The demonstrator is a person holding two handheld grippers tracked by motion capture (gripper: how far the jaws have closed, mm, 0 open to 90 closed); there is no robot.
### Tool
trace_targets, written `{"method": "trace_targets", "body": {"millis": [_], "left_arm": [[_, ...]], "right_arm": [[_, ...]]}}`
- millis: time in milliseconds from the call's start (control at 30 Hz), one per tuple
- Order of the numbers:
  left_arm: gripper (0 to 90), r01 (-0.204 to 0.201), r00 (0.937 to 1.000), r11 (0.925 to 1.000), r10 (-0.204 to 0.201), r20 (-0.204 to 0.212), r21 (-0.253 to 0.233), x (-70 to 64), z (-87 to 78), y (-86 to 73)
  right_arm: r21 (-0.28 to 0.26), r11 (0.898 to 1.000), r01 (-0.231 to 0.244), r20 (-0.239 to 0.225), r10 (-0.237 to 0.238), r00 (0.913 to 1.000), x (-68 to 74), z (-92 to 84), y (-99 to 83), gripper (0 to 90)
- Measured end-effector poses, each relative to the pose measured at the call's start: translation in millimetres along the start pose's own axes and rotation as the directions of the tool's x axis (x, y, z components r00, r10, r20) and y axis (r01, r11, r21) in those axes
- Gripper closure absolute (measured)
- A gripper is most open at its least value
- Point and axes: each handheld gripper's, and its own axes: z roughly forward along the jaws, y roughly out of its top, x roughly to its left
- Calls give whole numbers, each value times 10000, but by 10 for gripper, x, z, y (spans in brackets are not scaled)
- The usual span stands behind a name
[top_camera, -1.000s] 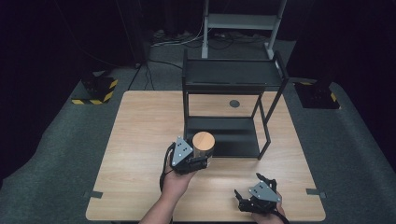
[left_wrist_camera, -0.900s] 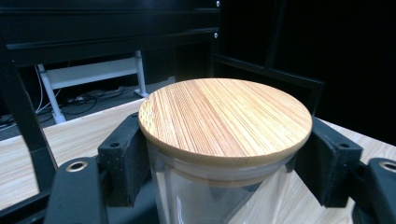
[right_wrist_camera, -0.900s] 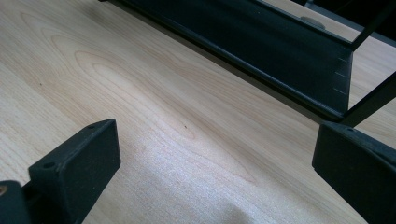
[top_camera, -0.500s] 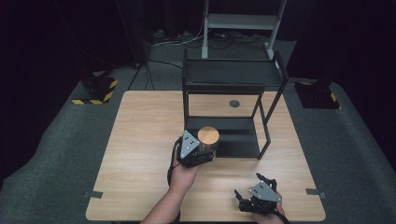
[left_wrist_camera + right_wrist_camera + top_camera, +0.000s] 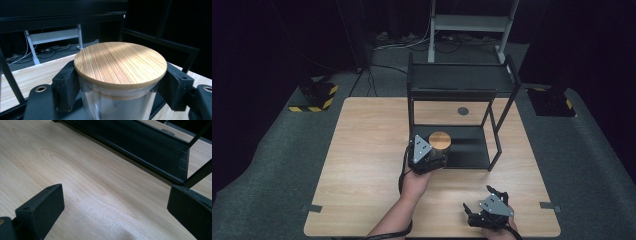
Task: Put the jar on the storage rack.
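A clear glass jar (image 5: 117,105) with a round bamboo lid (image 5: 440,139) (image 5: 120,63) sits between the jaws of my left gripper (image 5: 432,152) (image 5: 120,87), which is shut on it just under the lid. In the high view the jar is over the front left part of the black shelf rack's lower shelf (image 5: 472,150). My right gripper (image 5: 482,212) (image 5: 115,207) rests low over the table near its front right edge, jaws open with nothing between them.
The black two-level metal rack (image 5: 460,80) stands at the middle back of the wooden table (image 5: 367,150); its front rail (image 5: 140,152) crosses the right gripper view. A round grommet (image 5: 463,111) lies in the tabletop under the rack.
My left gripper has carried the jar forward and to the right, from in front of the rack to over its lower shelf. The right gripper has stayed put.
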Motion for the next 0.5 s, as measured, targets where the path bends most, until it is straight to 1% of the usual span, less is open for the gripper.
{"method": "trace_targets", "body": {"millis": [133, 167, 367, 433, 500], "left_arm": [[268, -52, 9999, 10000, 52, -130, 50, -4, 91, -4], [268, -52, 9999, 10000, 52, -130, 50, -4, 91, -4], [268, 83, 9996, 9999, -80, -263, 110, -17, 206, -16], [269, 19, 9994, 9999, -14, -331, 135, -16, 233, -22], [268, 36, 9992, 9999, -30, -392, 165, -20, 270, -35]], "right_arm": [[-30, 10000, 15, -4, -15, 10000, -1, -1, -1, 5], [-30, 10000, 15, -4, -15, 10000, -1, -1, -1, 5], [-42, 10000, 5, -20, -5, 10000, -4, -1, -2, 5], [-43, 10000, 6, -22, -7, 10000, -4, -1, -2, 5], [-52, 10000, 19, -22, -19, 10000, -6, 0, -1, 5]]}}
